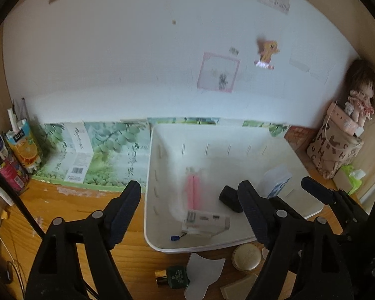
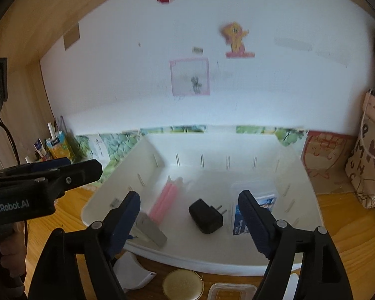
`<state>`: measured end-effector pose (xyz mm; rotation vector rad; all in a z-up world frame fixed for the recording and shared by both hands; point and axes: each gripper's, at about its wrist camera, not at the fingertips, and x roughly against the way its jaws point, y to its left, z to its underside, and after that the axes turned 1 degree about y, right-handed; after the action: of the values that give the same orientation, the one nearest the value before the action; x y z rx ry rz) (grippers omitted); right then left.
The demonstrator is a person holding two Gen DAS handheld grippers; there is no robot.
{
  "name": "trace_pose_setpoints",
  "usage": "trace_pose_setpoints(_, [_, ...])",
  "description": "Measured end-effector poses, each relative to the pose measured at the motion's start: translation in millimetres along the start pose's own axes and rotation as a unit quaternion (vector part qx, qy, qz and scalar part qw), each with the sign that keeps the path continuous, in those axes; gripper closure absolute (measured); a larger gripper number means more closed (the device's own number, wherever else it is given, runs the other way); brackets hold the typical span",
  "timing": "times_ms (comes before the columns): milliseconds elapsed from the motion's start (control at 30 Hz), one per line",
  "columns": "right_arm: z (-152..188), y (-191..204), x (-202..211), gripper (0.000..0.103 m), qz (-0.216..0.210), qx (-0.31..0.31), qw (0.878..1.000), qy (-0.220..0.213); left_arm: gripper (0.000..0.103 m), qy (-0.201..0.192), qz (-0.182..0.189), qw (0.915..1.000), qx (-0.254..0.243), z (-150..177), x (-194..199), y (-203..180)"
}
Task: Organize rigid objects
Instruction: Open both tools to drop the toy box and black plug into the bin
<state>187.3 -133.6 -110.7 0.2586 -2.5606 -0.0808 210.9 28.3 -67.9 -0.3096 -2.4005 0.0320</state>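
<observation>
Left gripper (image 1: pixel 190 212): jaws apart, nothing between them, over the bin's near-left corner.
Right gripper (image 2: pixel 190 222): jaws apart, empty, over the bin's front.
Desk, near edge: round gold tin (image 2: pixel 183 285), green bottle (image 1: pixel 173 277), white scraper (image 1: pixel 203 277).
White bin (image 2: pixel 212 262): black plug adapter (image 2: pixel 206 216) at middle; pink candles (image 2: pixel 163 203) left; grey-white box (image 1: pixel 206 222) near front-left; clear blue-labelled case (image 2: pixel 253 207) right.
Behind: juice carton (image 1: pixel 25 145), far left; patterned bag (image 1: pixel 333 147), far right.
</observation>
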Motion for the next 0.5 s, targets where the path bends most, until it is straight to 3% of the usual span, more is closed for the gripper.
trace_pose_setpoints(500, [-9, 10, 103, 0.02, 0.063, -0.008, 0.99, -0.123, 0.02, -0.097, 0.041, 0.9944, 0.008, 6, 90, -7])
